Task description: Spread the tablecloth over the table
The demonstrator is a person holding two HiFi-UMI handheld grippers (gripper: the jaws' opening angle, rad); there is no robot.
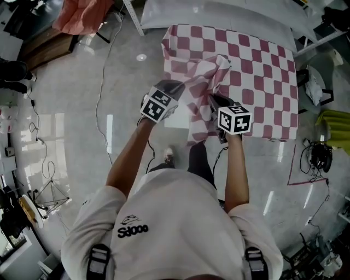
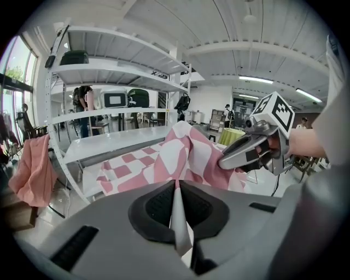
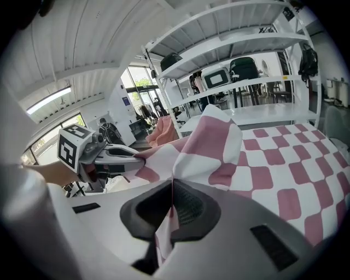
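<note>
A pink-and-white checked tablecloth (image 1: 257,71) lies over most of the table (image 1: 219,16), with its near edge bunched and lifted into a peak (image 1: 210,71). My left gripper (image 1: 180,90) is shut on the cloth's near edge, and the fabric shows pinched between its jaws (image 2: 176,216). My right gripper (image 1: 214,101) is shut on the same edge just to the right, cloth hanging from its jaws (image 3: 167,224). Each gripper view shows the other gripper (image 2: 221,162) (image 3: 143,156) clamped on the raised cloth (image 2: 180,158) (image 3: 219,147). Part of the cloth hangs down below the grippers (image 1: 199,128).
White shelving (image 2: 109,76) stands behind the table. A pink cloth (image 1: 82,13) lies draped at the upper left. Cables (image 1: 104,82) run over the shiny floor, and headphones (image 1: 320,156) and a yellow-green object (image 1: 336,128) sit at the right. People stand far back (image 2: 82,104).
</note>
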